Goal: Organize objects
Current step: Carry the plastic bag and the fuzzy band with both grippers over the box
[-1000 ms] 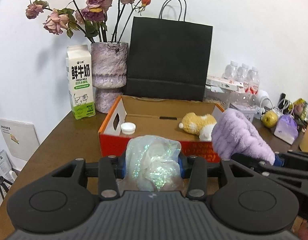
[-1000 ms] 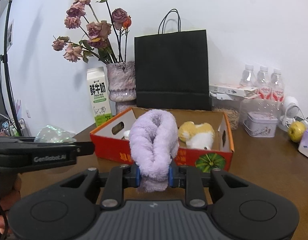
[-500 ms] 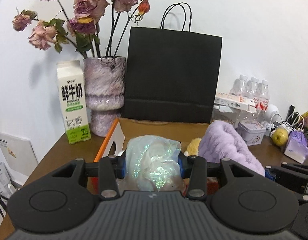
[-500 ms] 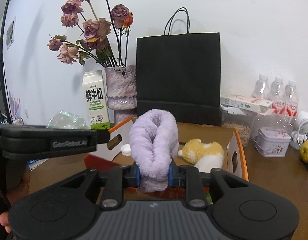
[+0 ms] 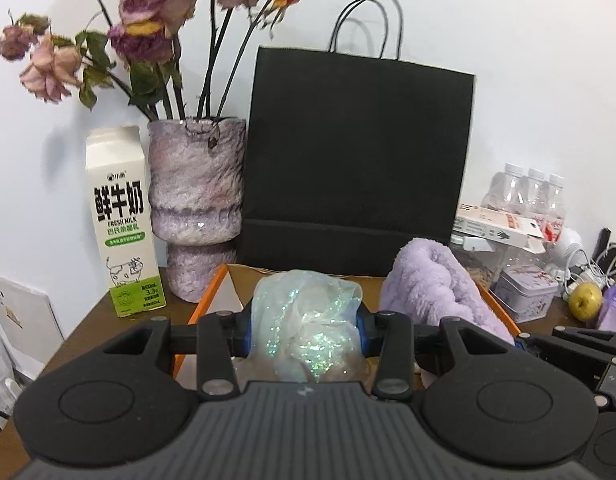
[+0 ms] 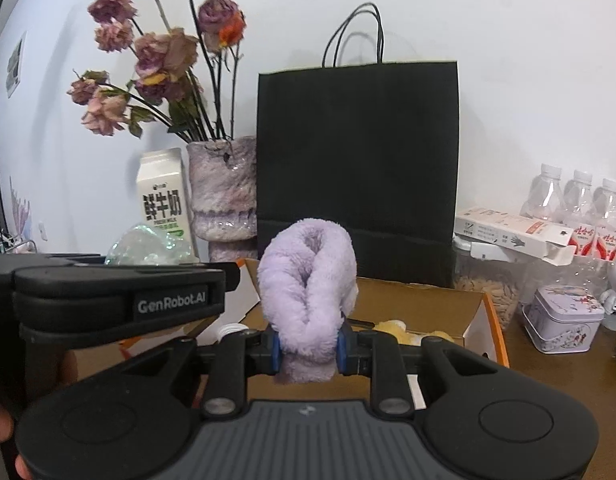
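My left gripper is shut on a glittery translucent bundle, held above the near left part of the open orange cardboard box. My right gripper is shut on a fluffy lilac cloth, held over the same box. The cloth also shows in the left wrist view, to the right of the bundle. A yellow-and-white plush toy lies inside the box, mostly hidden by my right gripper. A white cap lies in the box too.
A black paper bag stands right behind the box. A purple vase with dried roses and a milk carton stand back left. Water bottles, a small tin, a flat carton and an apple crowd the right.
Both grippers have moved forward and up with their loads, from in front of the box to over it. The bag, vase and carton loom larger.
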Motion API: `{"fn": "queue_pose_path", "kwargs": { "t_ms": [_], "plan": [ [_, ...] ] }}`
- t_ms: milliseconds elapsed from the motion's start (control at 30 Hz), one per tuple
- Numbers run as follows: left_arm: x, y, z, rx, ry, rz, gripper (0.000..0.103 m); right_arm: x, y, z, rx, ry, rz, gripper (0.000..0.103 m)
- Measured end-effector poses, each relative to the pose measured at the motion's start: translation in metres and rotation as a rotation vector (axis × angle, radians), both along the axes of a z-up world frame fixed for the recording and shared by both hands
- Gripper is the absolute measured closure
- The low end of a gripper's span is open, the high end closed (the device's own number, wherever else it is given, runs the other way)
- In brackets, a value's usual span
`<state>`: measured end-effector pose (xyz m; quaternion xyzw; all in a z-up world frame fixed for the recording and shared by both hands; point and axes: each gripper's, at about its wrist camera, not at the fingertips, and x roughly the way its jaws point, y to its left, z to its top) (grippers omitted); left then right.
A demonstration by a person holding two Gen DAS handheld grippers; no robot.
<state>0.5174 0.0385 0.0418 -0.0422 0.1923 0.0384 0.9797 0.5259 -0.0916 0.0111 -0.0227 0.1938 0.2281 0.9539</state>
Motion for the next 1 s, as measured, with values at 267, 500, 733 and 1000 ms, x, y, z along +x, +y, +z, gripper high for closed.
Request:
{"fn": "queue_pose_path", "kwargs": {
  "t_ms": [267, 500, 733, 1000],
  "plan": [
    [0.022, 0.014, -0.013, -0.034, 0.003, 0.025, 0.06, 0.026, 0.003, -0.015, -0.001, 0.03, -0.019, 0.08],
    [0.027, 0.018, -0.021, -0.031, -0.003, 0.027, 0.06, 0.032, -0.001, -0.024, 0.012, 0.027, -0.022, 0.08],
    [0.03, 0.021, -0.03, -0.034, 0.011, 0.025, 0.059, 0.033, -0.002, -0.03, 0.008, 0.032, -0.023, 0.08],
    [0.027, 0.021, -0.029, -0.025, -0.017, 0.04, 0.023, 0.034, 0.0, -0.034, -0.016, 0.052, -0.04, 0.064]
  ]
}}
